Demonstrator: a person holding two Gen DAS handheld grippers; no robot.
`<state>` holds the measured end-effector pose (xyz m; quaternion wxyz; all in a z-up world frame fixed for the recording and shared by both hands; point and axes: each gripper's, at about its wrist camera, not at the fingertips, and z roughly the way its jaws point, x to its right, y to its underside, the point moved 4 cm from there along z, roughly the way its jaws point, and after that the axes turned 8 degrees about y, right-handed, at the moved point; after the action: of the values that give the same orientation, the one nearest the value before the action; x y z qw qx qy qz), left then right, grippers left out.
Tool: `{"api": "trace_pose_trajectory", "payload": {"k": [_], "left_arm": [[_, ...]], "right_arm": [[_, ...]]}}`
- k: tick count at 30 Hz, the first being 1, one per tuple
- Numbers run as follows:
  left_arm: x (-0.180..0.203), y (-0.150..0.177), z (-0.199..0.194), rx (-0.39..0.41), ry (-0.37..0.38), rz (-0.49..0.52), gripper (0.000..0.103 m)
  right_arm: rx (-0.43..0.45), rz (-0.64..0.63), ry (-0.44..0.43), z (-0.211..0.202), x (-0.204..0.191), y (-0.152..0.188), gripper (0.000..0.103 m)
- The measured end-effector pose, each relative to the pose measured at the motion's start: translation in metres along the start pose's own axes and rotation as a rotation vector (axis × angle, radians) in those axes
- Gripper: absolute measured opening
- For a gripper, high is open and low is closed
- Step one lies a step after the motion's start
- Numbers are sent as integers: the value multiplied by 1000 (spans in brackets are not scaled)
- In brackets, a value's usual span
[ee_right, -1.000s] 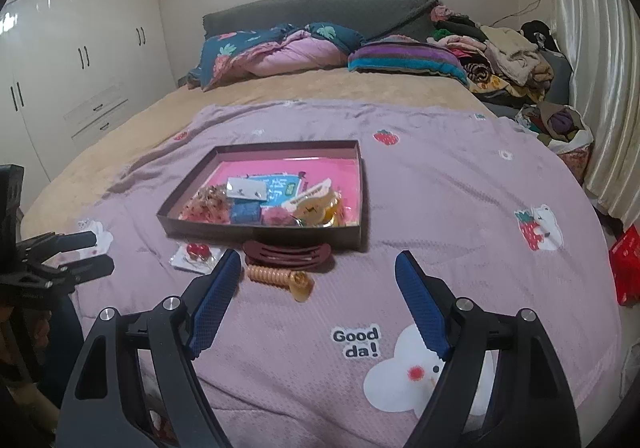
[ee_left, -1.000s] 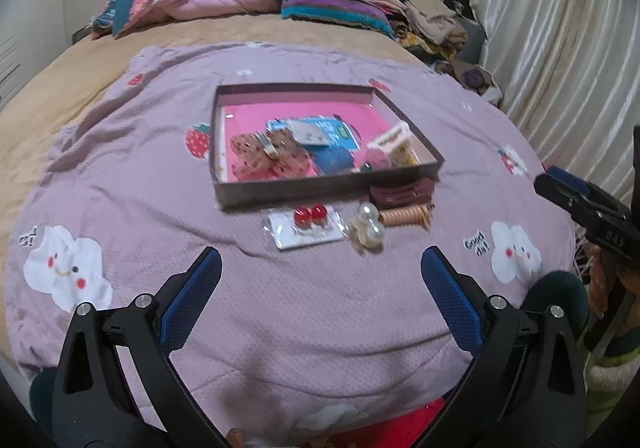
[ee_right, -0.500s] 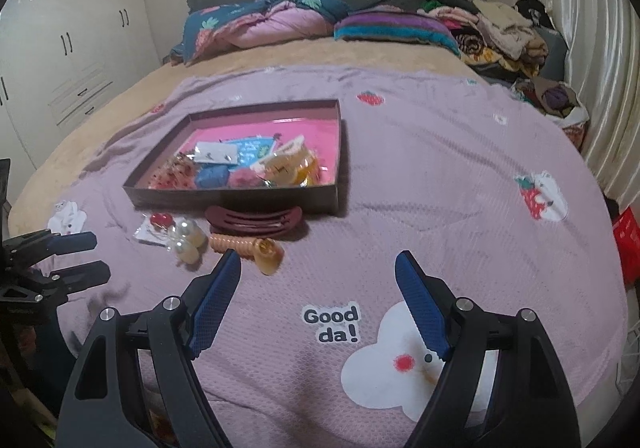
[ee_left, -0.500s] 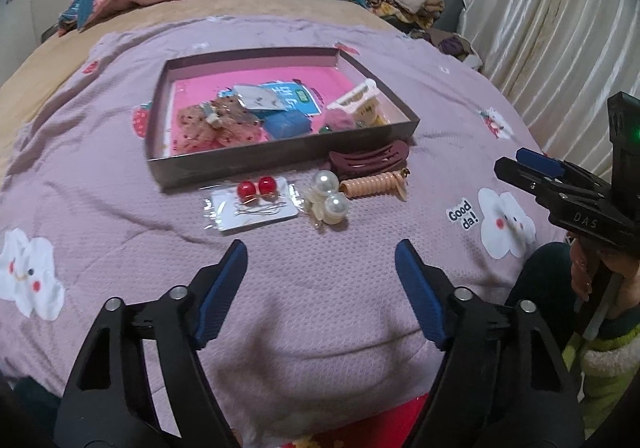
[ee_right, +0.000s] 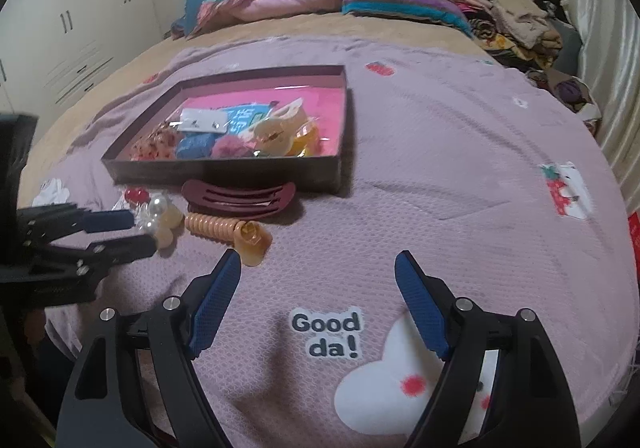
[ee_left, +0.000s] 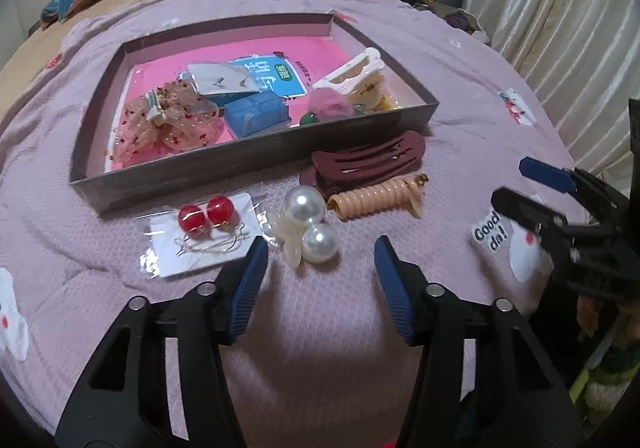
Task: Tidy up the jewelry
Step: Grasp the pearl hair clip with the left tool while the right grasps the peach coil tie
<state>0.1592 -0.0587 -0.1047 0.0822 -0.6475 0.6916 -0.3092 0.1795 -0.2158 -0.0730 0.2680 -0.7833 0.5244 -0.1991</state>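
A shallow dark tray [ee_left: 256, 158] with a pink floor sits on the lilac blanket [ee_left: 320, 328] spread over the bed. Inside it lie a sheer spotted bow [ee_left: 168, 126], a blue box [ee_left: 256, 114], a carded pair of small earrings [ee_left: 222, 80] over a blue packet, a pink pompom [ee_left: 330, 106] and a cream claw clip [ee_left: 356, 74]. A small green piece beside the pompom is half hidden by the tray's near wall, and the yellowish things under the cream clip are too jumbled to name.

Just in front of the tray, on the blanket, lie a maroon hair clip [ee_left: 372, 162], a peach coil hair tie [ee_left: 376, 200], a pearl hair clip [ee_left: 310, 226] and red ball earrings [ee_left: 208, 212] on a white card in a clear sleeve.

The left gripper [ee_left: 320, 264] hovers low over the blanket, its jaws part-way apart and just narrowed — the pearl hair clip lies right ahead of the tips, not between the pads, and nothing is gripped. In the right wrist view the near finger hides part of the pearls.

The right gripper [ee_right: 318, 276] has its jaws spread wide and empty above the blanket — the coil hair tie's end lies just beyond its left fingertip, whether touching is unclear.
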Motion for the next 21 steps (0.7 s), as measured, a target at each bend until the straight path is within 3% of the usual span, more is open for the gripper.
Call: {"api": "trace_pose_trajectory", "payload": {"k": [5, 9, 14, 19, 21], "left_arm": [[-7, -3, 14, -19, -3, -30, 44], [-11, -4, 20, -21, -11, -36, 26], [-15, -7, 17, -16, 15, -55, 26], [-17, -6, 6, -1, 38, -63, 25], [-17, -7, -1, 8, 47, -65, 25]], "right_arm": [[-48, -62, 1, 21, -10, 4, 78], [-82, -102, -9, 39, -23, 6, 78], [-88, -143, -32, 54, -38, -1, 69], [-89, -187, -48, 68, -51, -6, 41], [-80, -180, -71, 68, -53, -9, 18]]}}
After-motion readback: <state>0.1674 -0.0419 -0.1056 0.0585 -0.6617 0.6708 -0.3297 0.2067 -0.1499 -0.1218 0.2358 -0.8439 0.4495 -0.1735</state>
